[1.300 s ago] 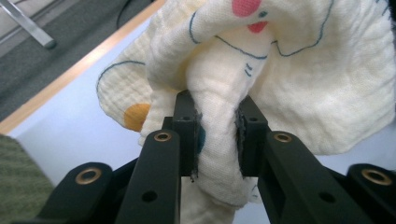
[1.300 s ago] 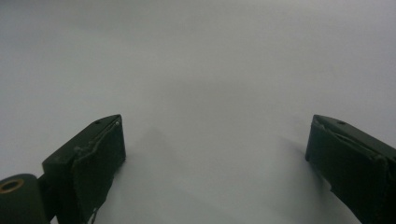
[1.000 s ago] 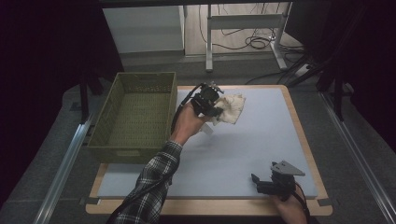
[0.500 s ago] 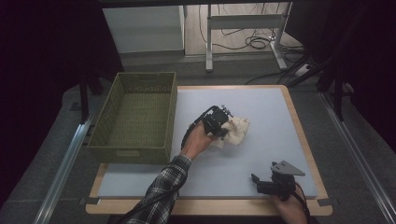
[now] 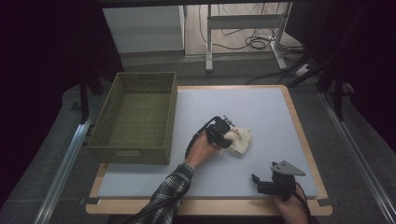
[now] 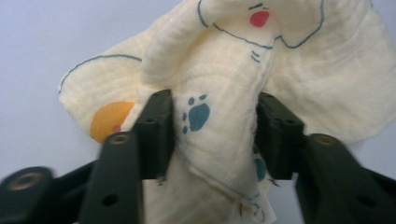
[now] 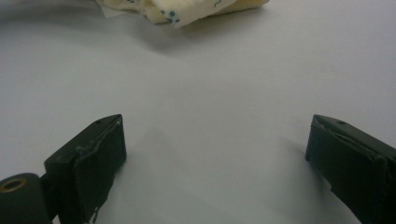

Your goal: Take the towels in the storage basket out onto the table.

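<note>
A green woven basket (image 5: 135, 116) sits at the mat's (image 5: 261, 112) left edge. Just right of it, near the middle, the left gripper (image 5: 223, 134) pinches a cream cloth (image 5: 239, 140) printed with blue paw marks; no writing is legible. The right gripper (image 5: 273, 182), jaws spread wide, rests near the front edge.

cloth (image 7: 187, 11) cut off by top edge.

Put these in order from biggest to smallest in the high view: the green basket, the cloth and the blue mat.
1. Blue mat, covering most of the table.
2. Green basket.
3. Cloth, crumpled in the left gripper, so it looks smallest.
</note>
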The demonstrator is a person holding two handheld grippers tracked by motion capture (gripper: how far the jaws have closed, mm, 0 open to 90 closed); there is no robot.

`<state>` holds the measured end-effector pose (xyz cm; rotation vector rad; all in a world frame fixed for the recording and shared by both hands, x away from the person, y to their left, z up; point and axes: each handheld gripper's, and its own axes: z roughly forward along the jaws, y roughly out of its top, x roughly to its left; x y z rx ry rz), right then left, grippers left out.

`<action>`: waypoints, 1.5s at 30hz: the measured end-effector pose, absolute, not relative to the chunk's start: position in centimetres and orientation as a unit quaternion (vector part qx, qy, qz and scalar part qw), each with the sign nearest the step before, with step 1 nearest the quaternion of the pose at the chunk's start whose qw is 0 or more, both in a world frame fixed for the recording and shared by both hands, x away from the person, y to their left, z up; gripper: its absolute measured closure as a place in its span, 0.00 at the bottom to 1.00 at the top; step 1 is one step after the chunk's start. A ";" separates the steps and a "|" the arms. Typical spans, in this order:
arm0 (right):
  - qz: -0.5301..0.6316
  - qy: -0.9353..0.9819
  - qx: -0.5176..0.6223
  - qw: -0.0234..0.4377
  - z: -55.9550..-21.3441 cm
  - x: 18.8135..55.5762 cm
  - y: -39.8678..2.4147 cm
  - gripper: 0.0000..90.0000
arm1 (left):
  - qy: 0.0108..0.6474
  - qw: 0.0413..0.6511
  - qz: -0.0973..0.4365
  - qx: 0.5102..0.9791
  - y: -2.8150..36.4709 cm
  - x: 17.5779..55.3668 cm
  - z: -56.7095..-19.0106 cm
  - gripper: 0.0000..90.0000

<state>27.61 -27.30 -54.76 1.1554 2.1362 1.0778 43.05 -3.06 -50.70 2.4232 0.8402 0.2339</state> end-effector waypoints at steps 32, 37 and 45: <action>0.410 0.827 0.351 0.159 -49.4 31.6 -24.5 0.60 | 0.348 0.365 0.108 0.857 4.5 38.0 -50.6 0.54; 0.406 0.833 0.336 0.167 -49.3 33.4 -22.8 0.59 | 0.350 0.364 0.109 0.856 4.5 38.0 -51.3 0.58; 0.334 0.866 0.300 0.219 -51.2 36.3 -19.8 0.82 | 0.359 0.376 0.089 0.849 4.8 38.6 -52.6 0.85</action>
